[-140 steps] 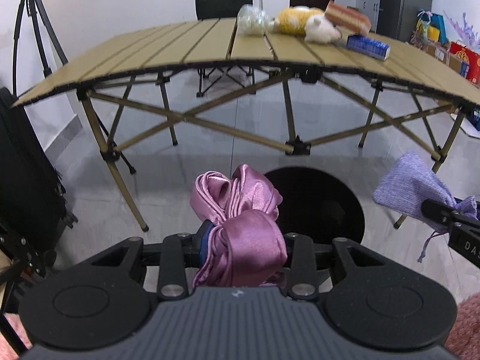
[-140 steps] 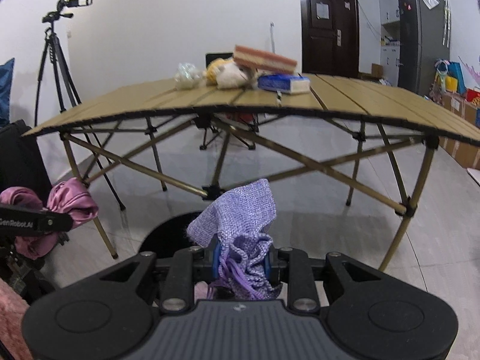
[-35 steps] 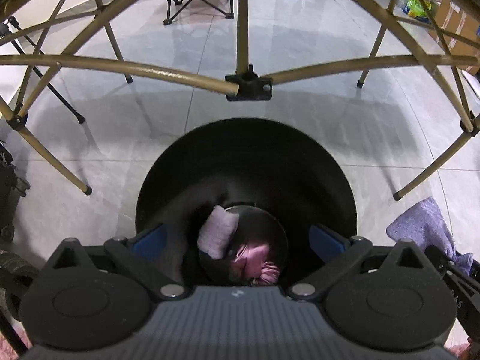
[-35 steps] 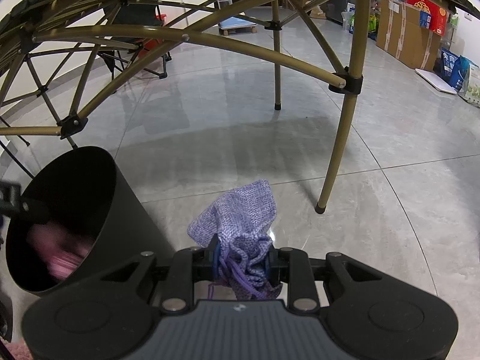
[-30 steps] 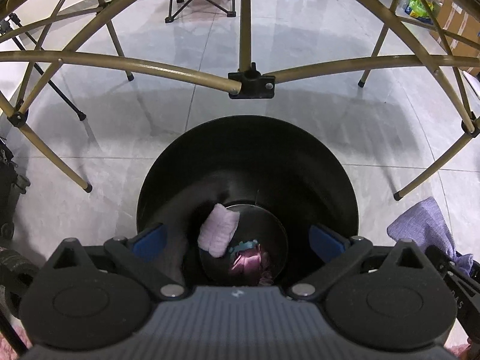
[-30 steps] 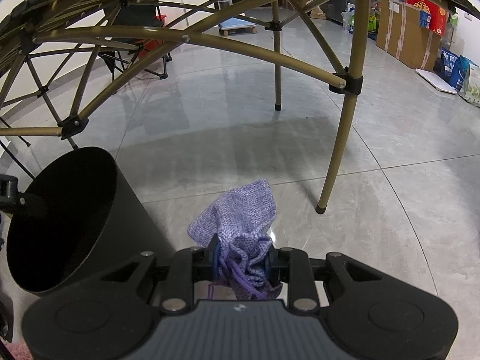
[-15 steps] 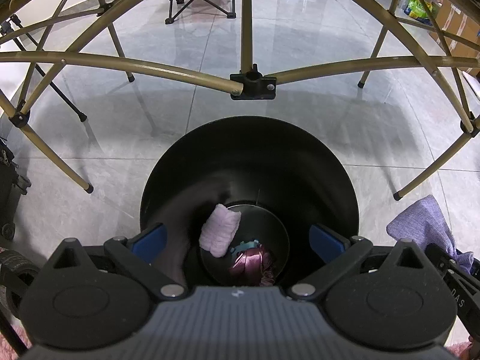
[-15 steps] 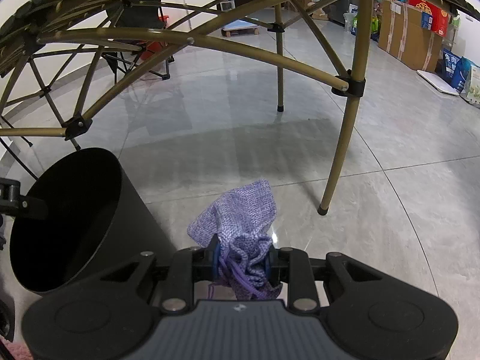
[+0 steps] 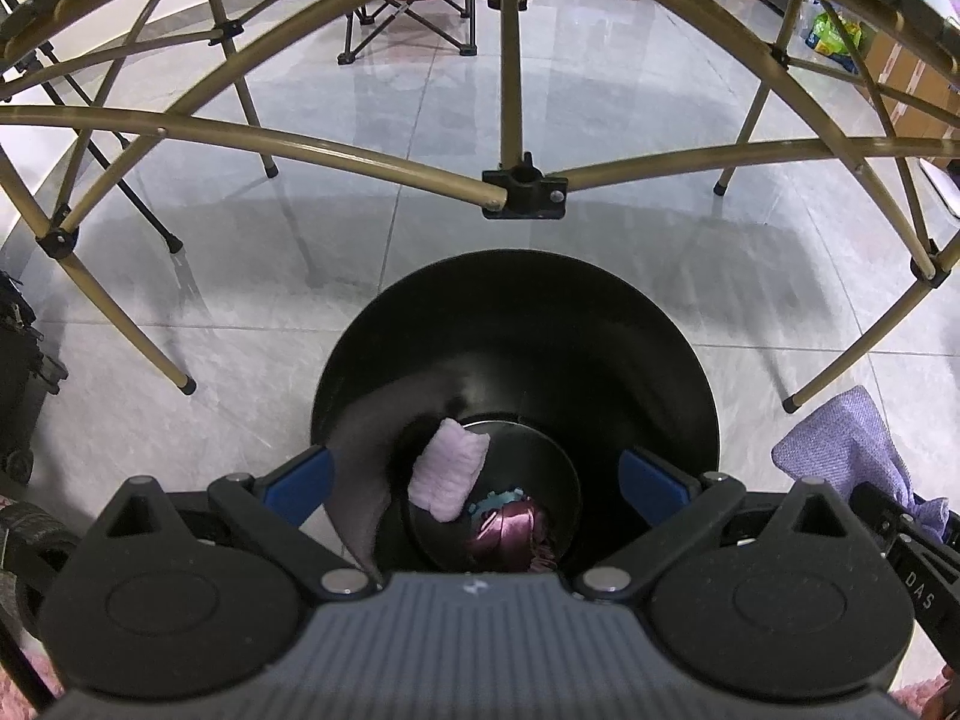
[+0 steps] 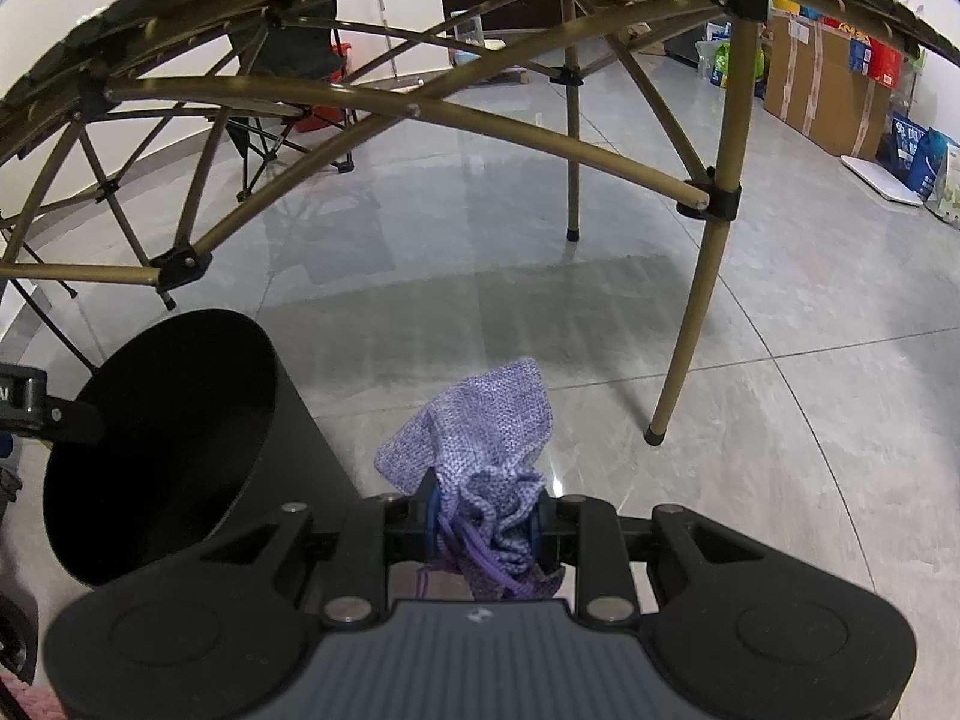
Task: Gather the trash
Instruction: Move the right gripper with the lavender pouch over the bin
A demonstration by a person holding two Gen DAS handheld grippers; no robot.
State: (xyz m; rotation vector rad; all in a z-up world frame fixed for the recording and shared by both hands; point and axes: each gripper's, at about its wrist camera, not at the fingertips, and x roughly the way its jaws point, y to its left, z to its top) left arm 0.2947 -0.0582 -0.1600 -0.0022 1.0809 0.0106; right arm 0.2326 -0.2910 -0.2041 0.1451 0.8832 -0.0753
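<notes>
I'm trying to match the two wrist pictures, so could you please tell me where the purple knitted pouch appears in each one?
Left wrist view: the purple knitted pouch is at the far right edge, clamped in the right gripper.
Right wrist view: the pouch is at bottom centre, between that gripper's fingers.
Shared landmark: the black bin, left of the pouch in both.

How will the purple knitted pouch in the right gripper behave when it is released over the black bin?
The purple pouch is probably floppy: its free end sags and creases above the right gripper. It looks light, so it should fall softly into the black bin. Its loose drawstrings might catch on the fingers.
</notes>
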